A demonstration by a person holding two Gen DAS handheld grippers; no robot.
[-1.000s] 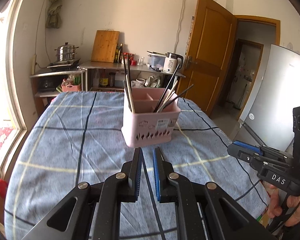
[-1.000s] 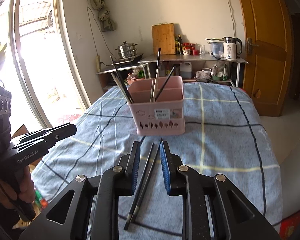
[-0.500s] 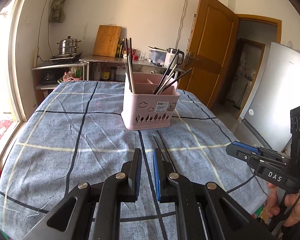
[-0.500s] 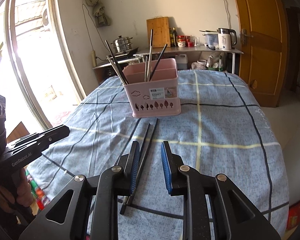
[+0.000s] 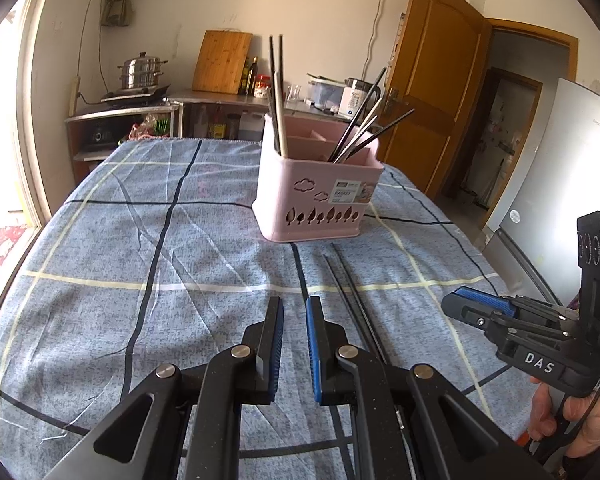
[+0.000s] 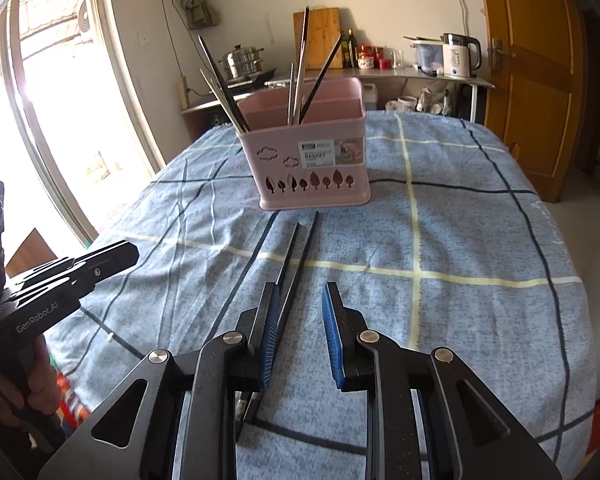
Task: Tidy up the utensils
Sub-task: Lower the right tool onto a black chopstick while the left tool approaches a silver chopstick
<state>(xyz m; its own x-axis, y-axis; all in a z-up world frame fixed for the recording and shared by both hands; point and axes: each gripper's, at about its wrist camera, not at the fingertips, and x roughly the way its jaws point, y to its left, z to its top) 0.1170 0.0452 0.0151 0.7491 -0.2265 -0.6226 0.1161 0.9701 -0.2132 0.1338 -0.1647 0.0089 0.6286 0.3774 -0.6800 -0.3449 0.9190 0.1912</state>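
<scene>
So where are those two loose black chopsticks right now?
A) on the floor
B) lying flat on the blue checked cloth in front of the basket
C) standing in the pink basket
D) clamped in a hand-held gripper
B: the loose chopsticks lie flat on the tablecloth before the pink basket, held by nothing.
</scene>
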